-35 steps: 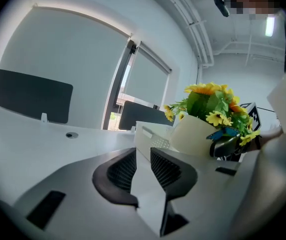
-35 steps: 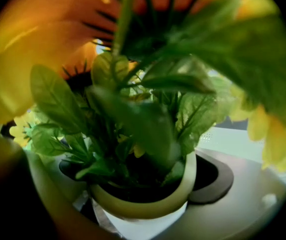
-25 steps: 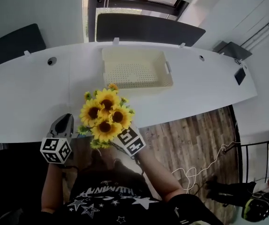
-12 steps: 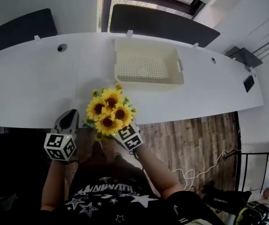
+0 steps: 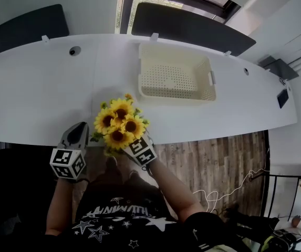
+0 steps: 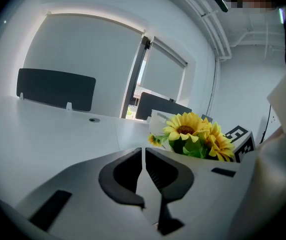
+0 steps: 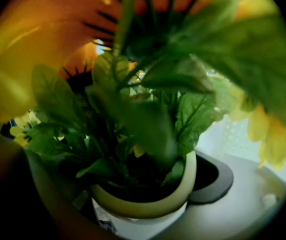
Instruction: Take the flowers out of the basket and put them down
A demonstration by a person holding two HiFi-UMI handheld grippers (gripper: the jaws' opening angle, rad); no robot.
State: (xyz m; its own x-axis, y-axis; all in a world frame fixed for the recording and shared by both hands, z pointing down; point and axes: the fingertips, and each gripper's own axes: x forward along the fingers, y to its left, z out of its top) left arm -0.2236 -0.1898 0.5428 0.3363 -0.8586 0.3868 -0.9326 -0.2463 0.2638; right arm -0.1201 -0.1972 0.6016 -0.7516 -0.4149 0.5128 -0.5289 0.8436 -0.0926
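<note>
The flowers (image 5: 117,124) are yellow sunflowers with green leaves. They stand in a little white pot (image 7: 145,223) with a pale rim. The flowers are out of the basket. In the head view they sit over the near edge of the counter (image 5: 34,98). I cannot tell if the pot touches the counter.

The right gripper (image 5: 132,146) holds the pot. In the right gripper view, a jaw sits on each side of the pot and presses on it. The pot stands upright. Leaves and big yellow petals fill most of that view.

The left gripper (image 5: 78,129) is just beside the flowers, on their left. Its jaws are together, with only a thin line between them, and it holds nothing. In the left gripper view the flowers show at the right, past the jaws.

The basket (image 5: 174,50) is cream, with small holes in its floor. It stands on the counter, further back than the flowers and well apart from them.

The counter is white and long. It has a small round hole (image 5: 75,50) near the back. Dark panels (image 5: 24,28) stand along its far edge.

Below the counter is a brown wooden floor (image 5: 213,156). The person wears a black shirt (image 5: 124,217) with white stars.
</note>
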